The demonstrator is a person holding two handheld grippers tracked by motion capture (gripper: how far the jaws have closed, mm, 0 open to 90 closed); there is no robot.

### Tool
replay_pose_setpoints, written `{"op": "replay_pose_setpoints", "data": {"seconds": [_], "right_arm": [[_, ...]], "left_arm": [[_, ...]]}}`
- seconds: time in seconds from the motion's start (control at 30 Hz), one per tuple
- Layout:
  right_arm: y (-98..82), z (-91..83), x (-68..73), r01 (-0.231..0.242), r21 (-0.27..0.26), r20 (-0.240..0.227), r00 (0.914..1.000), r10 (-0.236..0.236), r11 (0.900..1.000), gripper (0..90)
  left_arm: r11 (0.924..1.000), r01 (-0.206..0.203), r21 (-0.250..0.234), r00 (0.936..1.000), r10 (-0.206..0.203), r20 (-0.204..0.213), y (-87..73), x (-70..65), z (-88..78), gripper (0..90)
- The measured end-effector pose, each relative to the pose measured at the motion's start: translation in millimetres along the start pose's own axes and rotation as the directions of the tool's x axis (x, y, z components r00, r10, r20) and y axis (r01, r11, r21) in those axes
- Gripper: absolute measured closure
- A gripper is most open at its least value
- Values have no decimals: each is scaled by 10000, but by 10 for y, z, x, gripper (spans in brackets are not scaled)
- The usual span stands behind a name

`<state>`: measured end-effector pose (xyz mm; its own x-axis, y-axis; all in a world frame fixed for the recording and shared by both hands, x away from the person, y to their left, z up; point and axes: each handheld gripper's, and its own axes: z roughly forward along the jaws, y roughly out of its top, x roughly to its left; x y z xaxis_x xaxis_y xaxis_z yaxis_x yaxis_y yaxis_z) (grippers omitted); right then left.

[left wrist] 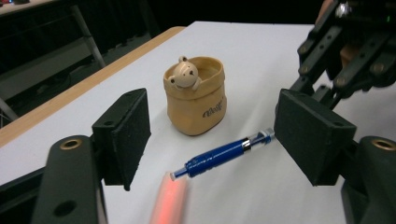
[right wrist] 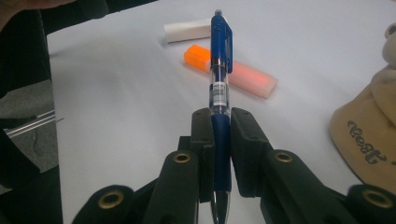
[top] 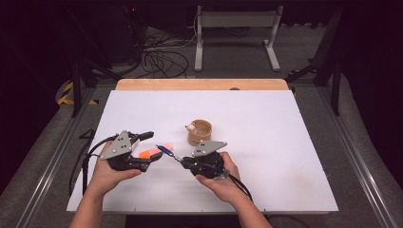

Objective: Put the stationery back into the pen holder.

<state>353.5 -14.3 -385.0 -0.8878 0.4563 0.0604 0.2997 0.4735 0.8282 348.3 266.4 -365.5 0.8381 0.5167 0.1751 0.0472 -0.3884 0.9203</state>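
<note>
A blue pen (right wrist: 219, 70) sticks out forward from my right gripper (right wrist: 219, 116), whose jaws are shut on its barrel. In the high view the pen (top: 166, 151) points left and away from that gripper (top: 183, 162), lifted off the table. My left gripper (top: 148, 148) is open with its jaws facing right, around the spot where an orange highlighter (top: 147, 153) lies. From the left gripper (left wrist: 215, 133) I look between wide pads at the pen (left wrist: 219, 156); the highlighter (left wrist: 170, 200) is a blur low in that view. A tan pouch with a small bear (top: 199, 132) stands just behind.
A white eraser (right wrist: 189, 30) lies beyond the highlighter (right wrist: 233, 72). The pouch (left wrist: 196, 95) stands close behind the pen, and its side (right wrist: 369, 140) is near my right jaws. The white board (top: 266, 114) lies on a wooden table; floor cables and a metal frame are behind it.
</note>
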Motion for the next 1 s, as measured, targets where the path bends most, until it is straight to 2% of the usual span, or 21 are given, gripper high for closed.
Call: {"op": "replay_pose_setpoints", "data": {"seconds": [0.07,0.17,0.23,0.43,0.53,0.57,0.6,0.63,0.67,0.73,0.9,0.97,1.0], "right_arm": [[4,-18,-15,-63,40,4,10000,63,10000,808],[10,-42,-34,-107,128,-34,9999,108,9999,808],[18,-57,-40,-154,163,-82,9998,156,9997,808],[41,-101,-57,-259,215,-179,9995,263,9994,808],[43,-107,-66,-327,275,-260,9991,334,9991,808],[44,-109,-67,-334,292,-278,9990,342,9990,808],[46,-113,-68,-343,305,-304,9989,353,9989,808],[47,-116,-69,-363,302,-337,9987,373,9989,808],[47,-116,-69,-363,302,-337,9987,373,9989,808],[51,-123,-71,-393,400,-422,9983,410,9984,807],[50,-117,-72,-422,609,-568,9973,457,9973,808],[50,-116,-71,-450,638,-593,9971,488,9970,807],[51,-117,-72,-443,674,-621,9969,486,9967,807]], "left_arm": [[9998,-182,110,9998,181,63,-7,-18,26,299],[9969,-688,373,9976,685,90,-9,-50,66,328],[9915,-1131,637,9936,1125,136,-9,-73,100,354],[9778,-1765,1132,9842,1767,82,-17,-122,167,412],[9639,-2238,1444,9743,2250,79,-19,-151,200,430],[9608,-2285,1572,9730,2308,38,-23,-167,207,434],[9554,-2473,1612,9683,2497,53,-22,-169,222,435],[9461,-2665,1839,9625,2713,-11,-27,-188,242,436],[9461,-2665,1839,9625,2713,-11,-27,-188,242,441],[9353,-2910,2014,9549,2969,9,-33,-208,265,448],[9033,-3535,2431,9311,3647,-9,-36,-265,313,465],[8872,-3854,2538,9174,3979,22,-34,-281,334,470],[8810,-3935,2626,9132,4074,15,-37,-293,339,475]]}}
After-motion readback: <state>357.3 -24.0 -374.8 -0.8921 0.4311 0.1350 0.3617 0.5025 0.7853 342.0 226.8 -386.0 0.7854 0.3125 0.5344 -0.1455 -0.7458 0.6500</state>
